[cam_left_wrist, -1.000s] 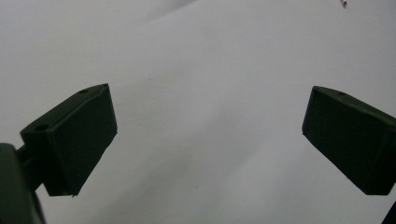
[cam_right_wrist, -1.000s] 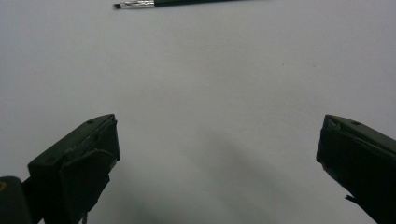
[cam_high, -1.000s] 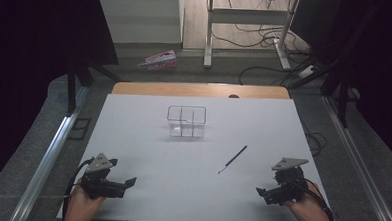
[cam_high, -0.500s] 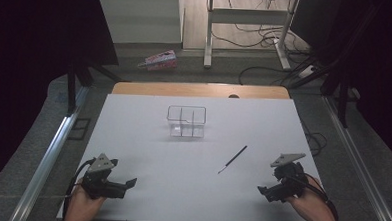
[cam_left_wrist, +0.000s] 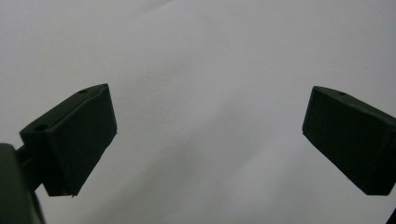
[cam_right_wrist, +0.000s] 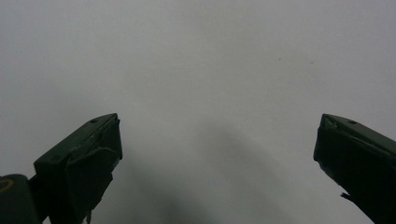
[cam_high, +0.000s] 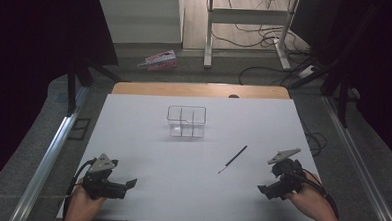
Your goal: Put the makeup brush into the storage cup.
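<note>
A clear plastic box (cam_high: pixel 186 121) with inner dividers stands on the white table (cam_high: pixel 147 148), slightly behind the middle. A thin black pen (cam_high: pixel 233 159) lies diagonally to its right front. My left gripper (cam_high: pixel 128 183) rests near the front left edge, held by a hand, jaws open and pointing right. My right gripper (cam_high: pixel 263 189) sits near the front right, also open, well to the right front of the pen. In the left gripper view (cam_left_wrist: pixel 208 140) and the right gripper view (cam_right_wrist: pixel 217 158) the jaws stand wide apart over bare white tabletop, nothing between them.
A wooden strip (cam_high: pixel 200 89) borders the table's far edge. Metal rails (cam_high: pixel 49 154) run along both sides. On the floor beyond lie a pink package (cam_high: pixel 158 60), cables (cam_high: pixel 257 40) and a white stand's legs (cam_high: pixel 207 36).
The right gripper has drifted slightly back and to the right, lifting a little. The left gripper, the pen and the box have stayed put.
</note>
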`<state>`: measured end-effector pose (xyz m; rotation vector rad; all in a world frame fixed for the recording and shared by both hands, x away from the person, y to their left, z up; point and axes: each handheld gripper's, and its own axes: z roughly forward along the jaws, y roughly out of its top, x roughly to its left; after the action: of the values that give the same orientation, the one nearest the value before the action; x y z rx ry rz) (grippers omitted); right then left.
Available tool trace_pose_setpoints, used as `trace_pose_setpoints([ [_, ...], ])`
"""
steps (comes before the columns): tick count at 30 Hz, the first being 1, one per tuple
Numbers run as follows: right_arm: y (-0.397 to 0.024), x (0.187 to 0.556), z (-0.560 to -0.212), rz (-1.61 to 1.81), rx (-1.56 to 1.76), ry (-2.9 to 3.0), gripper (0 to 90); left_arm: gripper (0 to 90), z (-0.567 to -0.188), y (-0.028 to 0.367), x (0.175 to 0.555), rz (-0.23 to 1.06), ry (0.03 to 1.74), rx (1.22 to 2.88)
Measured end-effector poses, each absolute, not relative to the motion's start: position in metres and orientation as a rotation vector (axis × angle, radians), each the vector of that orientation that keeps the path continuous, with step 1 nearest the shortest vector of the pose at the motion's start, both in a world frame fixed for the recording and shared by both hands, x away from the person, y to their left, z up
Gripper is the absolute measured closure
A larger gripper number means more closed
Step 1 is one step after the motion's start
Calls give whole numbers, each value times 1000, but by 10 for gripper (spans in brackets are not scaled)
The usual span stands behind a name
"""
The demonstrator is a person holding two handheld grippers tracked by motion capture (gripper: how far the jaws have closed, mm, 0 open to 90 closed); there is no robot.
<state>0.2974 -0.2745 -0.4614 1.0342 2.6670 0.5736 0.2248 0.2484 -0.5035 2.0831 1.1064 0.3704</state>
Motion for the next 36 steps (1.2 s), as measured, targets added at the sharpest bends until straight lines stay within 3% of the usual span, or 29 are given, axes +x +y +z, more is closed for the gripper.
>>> trace_pose_setpoints([
  [27,-242,330,-455,614,1014,2710,0,31,-504,248,225,377,1119,2093],
  [36,-236,341,-459,621,996,2728,34,31,-505,248,225,375,1119,2099],
])
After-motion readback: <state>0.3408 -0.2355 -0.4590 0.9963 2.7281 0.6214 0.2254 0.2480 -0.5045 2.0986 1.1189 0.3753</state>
